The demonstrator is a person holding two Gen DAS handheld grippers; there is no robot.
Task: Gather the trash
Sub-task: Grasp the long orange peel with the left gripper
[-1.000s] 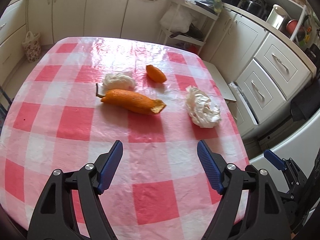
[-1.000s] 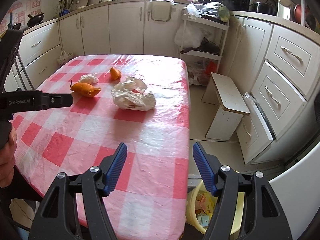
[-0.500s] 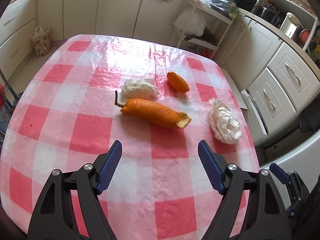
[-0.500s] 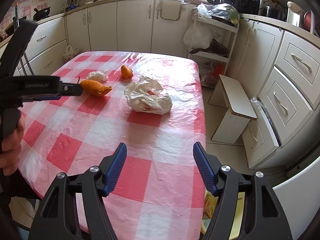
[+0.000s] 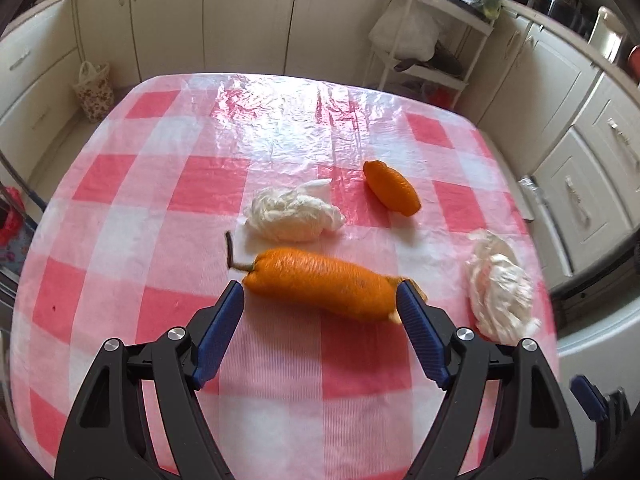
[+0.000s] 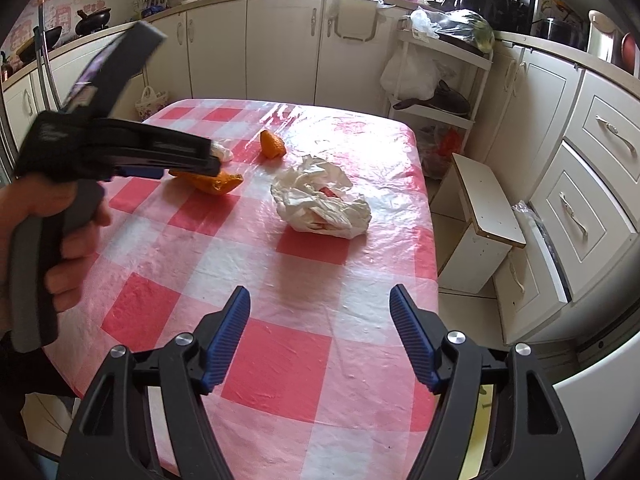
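Two tongs are standing spread apart. The right tongs (image 6: 320, 300) are opening over bare surface (image 6: 280, 360), pinching nothing. The left tongs (image 5: 320, 296) are hiding part of the orange peel (image 5: 320, 288) between their tips, now much closer than before. A crumpled bag (image 6: 320, 204) is lying beyond the right tongs.

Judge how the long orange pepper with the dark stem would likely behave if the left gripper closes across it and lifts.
The long orange pepper looks firm and rounded, so it may roll or twist between the left gripper pads. One end is torn open, so it is probably hollow, light, and could cave under a hard squeeze. On the glossy plastic tablecloth it would likely slide if nudged.
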